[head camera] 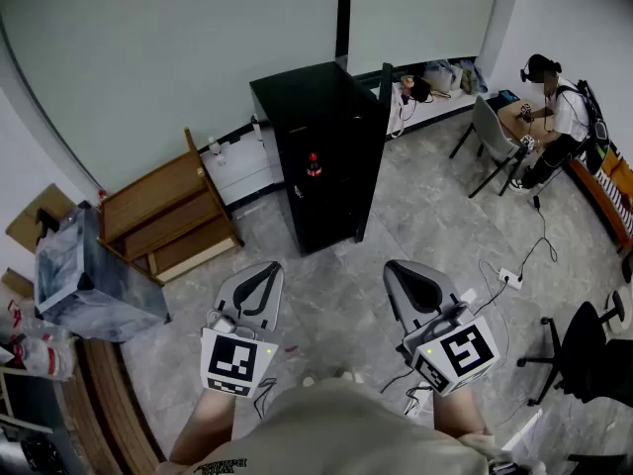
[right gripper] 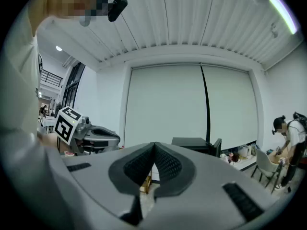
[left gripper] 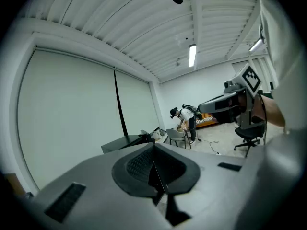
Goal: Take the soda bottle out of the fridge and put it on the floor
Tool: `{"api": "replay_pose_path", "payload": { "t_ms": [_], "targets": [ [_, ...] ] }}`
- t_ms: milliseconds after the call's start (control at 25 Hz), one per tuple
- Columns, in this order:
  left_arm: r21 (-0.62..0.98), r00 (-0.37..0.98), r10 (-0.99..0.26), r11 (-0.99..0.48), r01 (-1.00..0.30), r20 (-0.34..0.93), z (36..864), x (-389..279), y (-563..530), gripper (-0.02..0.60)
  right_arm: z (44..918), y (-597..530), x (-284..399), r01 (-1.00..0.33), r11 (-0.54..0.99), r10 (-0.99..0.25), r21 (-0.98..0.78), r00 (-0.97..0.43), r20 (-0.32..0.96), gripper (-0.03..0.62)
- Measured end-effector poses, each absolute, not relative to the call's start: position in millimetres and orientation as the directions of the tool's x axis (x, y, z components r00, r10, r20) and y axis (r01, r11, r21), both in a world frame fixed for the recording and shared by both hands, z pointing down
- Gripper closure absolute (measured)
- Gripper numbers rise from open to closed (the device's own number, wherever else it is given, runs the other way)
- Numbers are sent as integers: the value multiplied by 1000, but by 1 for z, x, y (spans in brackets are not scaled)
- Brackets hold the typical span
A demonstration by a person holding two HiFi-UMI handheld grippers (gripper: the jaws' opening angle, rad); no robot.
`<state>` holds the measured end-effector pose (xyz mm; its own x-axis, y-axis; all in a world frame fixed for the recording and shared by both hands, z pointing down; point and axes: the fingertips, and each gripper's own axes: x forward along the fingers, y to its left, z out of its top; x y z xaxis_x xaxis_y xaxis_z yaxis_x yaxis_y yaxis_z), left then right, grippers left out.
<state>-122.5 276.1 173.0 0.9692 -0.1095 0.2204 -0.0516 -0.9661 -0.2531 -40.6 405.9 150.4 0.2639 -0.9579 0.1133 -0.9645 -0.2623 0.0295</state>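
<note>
While the left gripper (head camera: 262, 275) and right gripper (head camera: 406, 277) hang near, jaws pressed together and empty, the soda bottle (head camera: 314, 164) stands far ahead inside the open fridge (head camera: 302, 92). Walk closer, spread one gripper wide and approach level.

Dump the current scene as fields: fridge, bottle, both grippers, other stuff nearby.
fridge: black, door open, ahead of both grippers
soda bottle: upright inside the fridge, untouched
left gripper: shut, empty, short of the fridge
right gripper: shut, empty, short of the fridge
wooden rack: on the floor, left of the fridge
plastic bin: left of the rack
person: at a desk, far right
</note>
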Motion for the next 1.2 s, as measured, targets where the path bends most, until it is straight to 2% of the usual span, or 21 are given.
{"api": "replay_pose_path", "payload": {
  "t_ms": [320,560,1200],
  "targets": [
    [-254,967,-114,-966,-54,229,176,-122,272,575,147,404,-38,-960,-279,-956,17,280,88,598],
    [-249,966,-106,-968,-46,235,179,-113,282,575,154,416,-30,-957,-287,-951,33,289,113,597],
    [-287,954,-151,-955,-73,260,196,-94,327,575,181,454,-10,-975,-221,-965,38,224,138,599]
  ]
}}
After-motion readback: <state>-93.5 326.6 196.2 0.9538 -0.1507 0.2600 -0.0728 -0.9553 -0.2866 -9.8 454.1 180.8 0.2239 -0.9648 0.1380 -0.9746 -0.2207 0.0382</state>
